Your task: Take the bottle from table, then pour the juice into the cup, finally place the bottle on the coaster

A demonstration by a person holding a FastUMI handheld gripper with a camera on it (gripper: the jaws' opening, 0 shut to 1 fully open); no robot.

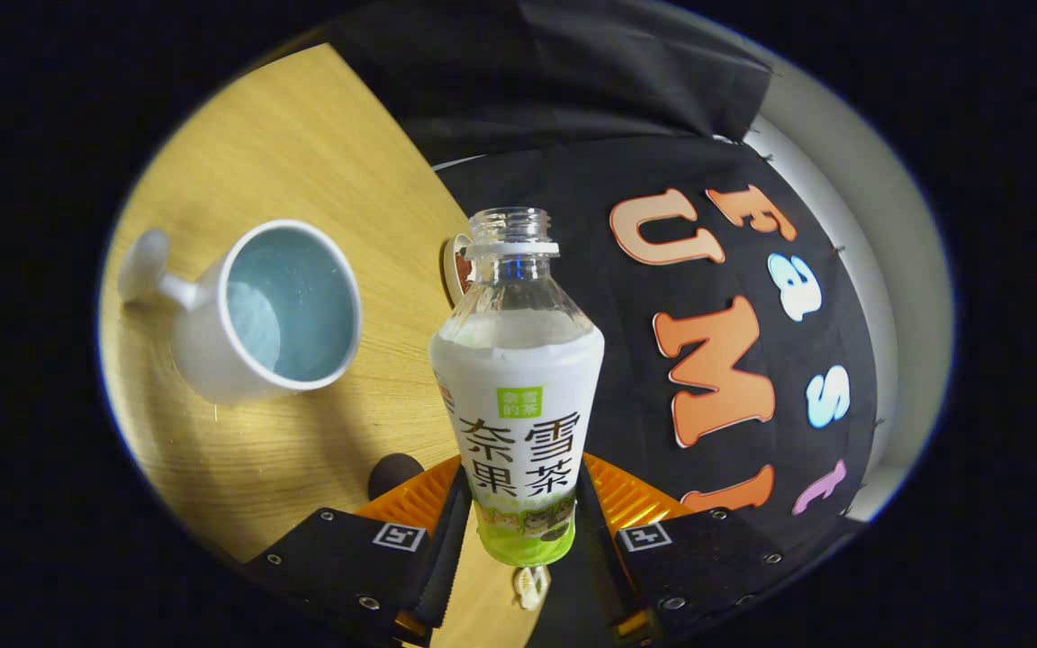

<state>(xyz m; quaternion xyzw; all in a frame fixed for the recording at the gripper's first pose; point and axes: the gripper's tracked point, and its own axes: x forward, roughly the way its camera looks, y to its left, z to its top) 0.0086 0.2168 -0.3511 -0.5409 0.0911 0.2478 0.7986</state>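
Gripper view, tilted frame. Wooden tabletop [302,162] lay beyond and to the left of the tongs, its far edge running against the black booth wall [590,108]; bare wood lay open around the cup on all sides. Cup [266,310], white with a pale blue inside, stood on the tabletop, left of the bottle and apart from it, mouth open toward the camera. Bottle [518,396], uncapped, white liquid up to its shoulder, sat between the fingers. Tongs [523,517] were closed narrow on the bottle's lower body, both fingers pressing its sides. A small dark round object [392,472] lay on the wood beside the left finger.
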